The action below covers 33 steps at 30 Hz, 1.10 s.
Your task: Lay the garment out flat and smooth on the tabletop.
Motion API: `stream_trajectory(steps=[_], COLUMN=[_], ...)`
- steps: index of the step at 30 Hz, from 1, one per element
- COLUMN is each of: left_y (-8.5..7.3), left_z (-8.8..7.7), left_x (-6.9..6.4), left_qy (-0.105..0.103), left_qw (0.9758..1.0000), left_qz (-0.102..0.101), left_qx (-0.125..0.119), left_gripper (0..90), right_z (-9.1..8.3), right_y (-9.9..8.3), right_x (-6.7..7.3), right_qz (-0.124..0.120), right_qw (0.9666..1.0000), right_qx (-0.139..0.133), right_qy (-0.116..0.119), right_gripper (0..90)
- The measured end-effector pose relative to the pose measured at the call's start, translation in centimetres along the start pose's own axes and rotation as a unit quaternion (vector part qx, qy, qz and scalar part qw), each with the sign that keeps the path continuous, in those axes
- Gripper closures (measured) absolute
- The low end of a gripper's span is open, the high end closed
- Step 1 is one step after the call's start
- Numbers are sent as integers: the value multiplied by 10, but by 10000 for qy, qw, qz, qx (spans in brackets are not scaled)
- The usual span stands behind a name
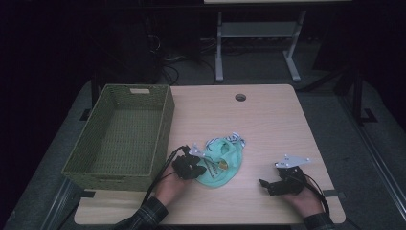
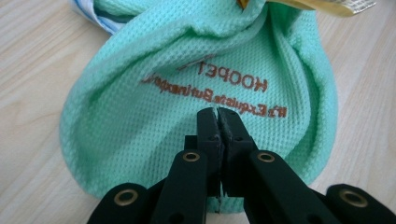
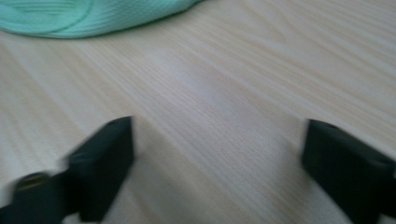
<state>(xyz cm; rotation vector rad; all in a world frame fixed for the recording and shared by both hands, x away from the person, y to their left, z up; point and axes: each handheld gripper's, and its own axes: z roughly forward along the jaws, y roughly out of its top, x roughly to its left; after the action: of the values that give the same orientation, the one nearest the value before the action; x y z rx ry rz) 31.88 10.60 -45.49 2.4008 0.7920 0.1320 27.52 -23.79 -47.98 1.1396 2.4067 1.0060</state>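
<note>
A mint-green mesh cloth (image 1: 231, 155) with brown lettering lies bunched on the wooden table (image 1: 268, 124), left of centre near the front. My left gripper (image 1: 200, 168) comes at it from its left edge. In the left gripper view its jaws (image 2: 217, 114) stand pressed together on the cloth (image 2: 154, 107), with a thin fold of it pinched between the tips. My right gripper (image 1: 264, 184) rests low over bare table to the right of the cloth. In the right gripper view the right gripper (image 3: 217, 140) stands open with only wood between its jaws, and the cloth's edge (image 3: 93, 16) lies beyond.
A green woven basket (image 1: 165, 120) stands along the table's left side, close to my left hand. A striped fabric strip (image 1: 235, 140) and a yellow tag (image 2: 327, 4) stick out of the cloth. A round cable hole (image 1: 240, 97) sits at the far edge.
</note>
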Motion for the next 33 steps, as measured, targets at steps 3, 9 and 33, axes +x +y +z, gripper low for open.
stream_trajectory(steps=[3, 9, 33], left_y=[0, 1, 4], left_z=[0, 1, 1], left_x=[0, -2, 3], left_qy=[10, 49, -69], left_qw=[10000, 10000, 9999], left_qz=[31, 48, -14], left_qx=[16, 25, 156], left_gripper=[877, 879, 892], right_z=[-4, -3, 24], right_y=[4, 17, 95], right_x=[2, 0, -9], right_qz=[-94, -103, -283], right_qw=[9999, 9999, 9951], right_qx=[52, -9, -305], right_qy=[-107, -36, 901], right_gripper=[269, 454, 898])
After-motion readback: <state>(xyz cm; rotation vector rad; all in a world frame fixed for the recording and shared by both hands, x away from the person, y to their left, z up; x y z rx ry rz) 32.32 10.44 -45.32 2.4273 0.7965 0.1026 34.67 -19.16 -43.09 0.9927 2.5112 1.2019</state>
